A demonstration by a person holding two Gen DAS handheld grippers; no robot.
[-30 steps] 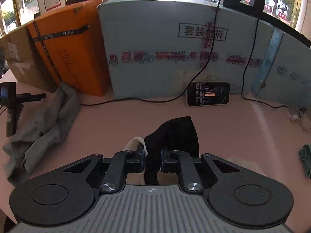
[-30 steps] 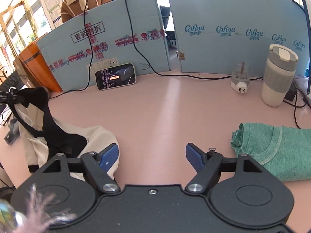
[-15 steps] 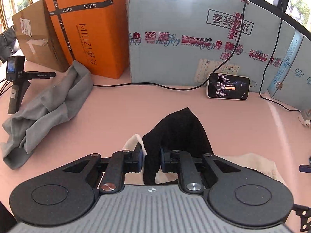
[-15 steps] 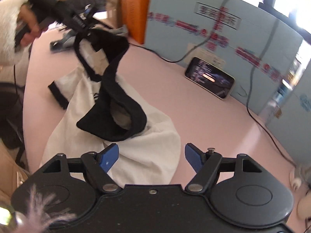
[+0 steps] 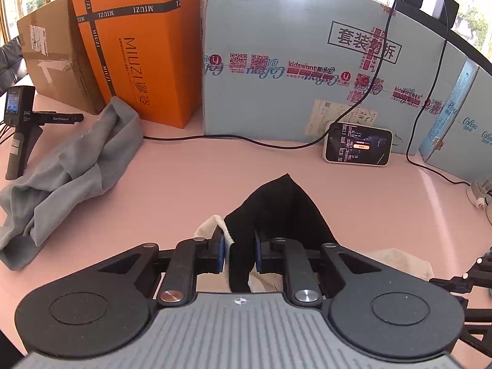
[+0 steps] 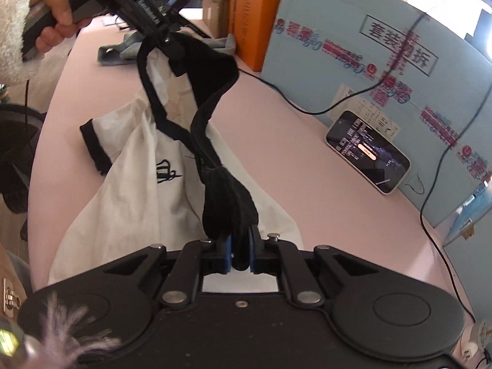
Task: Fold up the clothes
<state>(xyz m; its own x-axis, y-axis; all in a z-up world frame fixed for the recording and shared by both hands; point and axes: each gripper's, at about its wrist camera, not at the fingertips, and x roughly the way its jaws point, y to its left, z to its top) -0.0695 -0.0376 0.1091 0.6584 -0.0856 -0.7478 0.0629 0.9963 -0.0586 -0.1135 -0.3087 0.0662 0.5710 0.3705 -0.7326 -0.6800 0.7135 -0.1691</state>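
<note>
Shirt: white tee point(image 6: 135, 184) with black collar band point(image 6: 212, 98) and black sleeve cuff point(image 6: 95, 150), part lifted, lower body lying on the pink table point(image 6: 276, 123); phone point(image 6: 367, 150) is the landmark, shirt sits well to its left in the right wrist view.
Collar: stretched into a hanging loop between the two grippers, not flat, slight twist visible midway.
Left gripper point(image 5: 238, 253): jaws pressed together on the black collar fabric plus a bit of white edge; in the right wrist view it holds the far, high end of the loop, hand point(image 6: 52, 9) in a fuzzy white sleeve behind it.
Right gripper point(image 6: 240, 253): jaws closing, black collar bunched between the blue pads, nearer the camera than the phone.
Surroundings: grey garment point(image 5: 70, 169) far left of the phone by the orange box point(image 5: 138, 55); blue cardboard panel point(image 5: 292, 61) directly behind the phone; cable point(image 5: 230, 137) runs along the table to it.
Risk 1: both grips are on the collar only, so the body will likely hang twisted and fold crooked.
Risk 2: right pinch holds a thick wad; could slip once the shirt's weight comes on.
Risk 3: swinging hem may drag toward the phone or snag the cable.
</note>
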